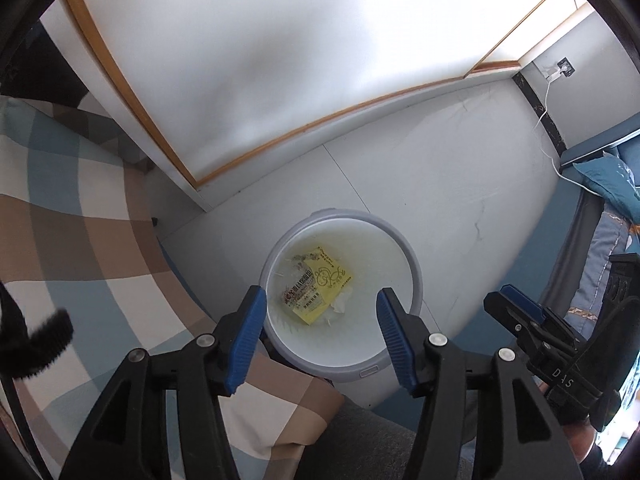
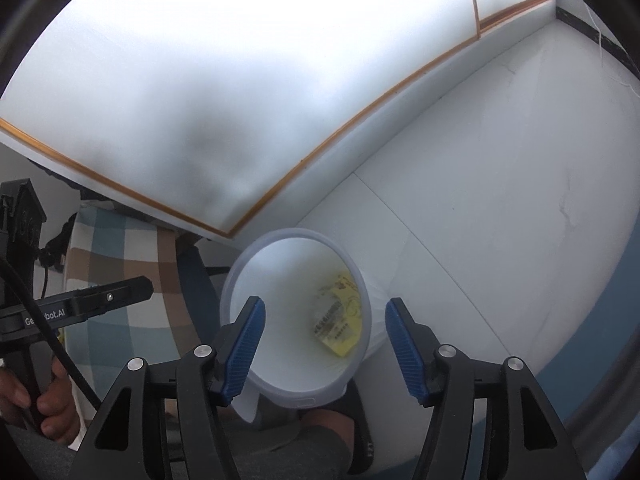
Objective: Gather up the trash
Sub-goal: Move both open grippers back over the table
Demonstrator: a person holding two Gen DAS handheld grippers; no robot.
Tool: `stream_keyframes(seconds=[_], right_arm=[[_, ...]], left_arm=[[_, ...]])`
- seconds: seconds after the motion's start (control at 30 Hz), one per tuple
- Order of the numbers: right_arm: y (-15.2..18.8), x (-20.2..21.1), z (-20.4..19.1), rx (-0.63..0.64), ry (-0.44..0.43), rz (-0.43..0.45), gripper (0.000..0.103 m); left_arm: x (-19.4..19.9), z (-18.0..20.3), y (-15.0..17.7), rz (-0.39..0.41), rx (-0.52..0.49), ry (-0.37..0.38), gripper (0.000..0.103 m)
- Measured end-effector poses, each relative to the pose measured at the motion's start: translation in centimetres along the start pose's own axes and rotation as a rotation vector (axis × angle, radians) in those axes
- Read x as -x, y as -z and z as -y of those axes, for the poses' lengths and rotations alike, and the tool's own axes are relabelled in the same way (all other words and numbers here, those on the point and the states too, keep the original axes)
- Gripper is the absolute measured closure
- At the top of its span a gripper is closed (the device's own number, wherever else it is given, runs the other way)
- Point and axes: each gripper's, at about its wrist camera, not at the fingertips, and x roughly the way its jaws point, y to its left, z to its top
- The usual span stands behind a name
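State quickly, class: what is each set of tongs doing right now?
Left tongs: open, holding nothing, above the trash bin.
Right tongs: open, holding nothing, above the same bin.

The left gripper (image 1: 322,322) had black angular arms with triangular cut-outs, round silver screws at the joints and ribbed blue pads (image 1: 248,338) on its fingers. The right gripper (image 2: 324,334) was built the same, with matching blue pads (image 2: 408,348). A black cable (image 2: 48,344) ran along the left tool's body, which carried white lettering.
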Motion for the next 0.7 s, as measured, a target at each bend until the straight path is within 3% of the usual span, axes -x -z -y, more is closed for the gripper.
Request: stream_keyframes(seconds=[0.2, 0.4, 0.7], right_arm=[[-0.7, 3.5, -2.3, 0.024, -0.02, 0.089, 0.041], [-1.1, 7.9, -5.7, 0.074, -0.043, 0.191, 0.04], [-0.1, 15.0, -13.7, 0.209, -0.119, 0.346, 0.032]], left_arm=[[4.7, -1.5, 1.0, 0.169, 0.006, -0.061, 0.05], [9.6, -4.1, 3.0, 0.319, 0.084, -0.082, 0.049], [16.1, -8.8, 7.8, 0.506, 0.176, -0.145, 0.034]])
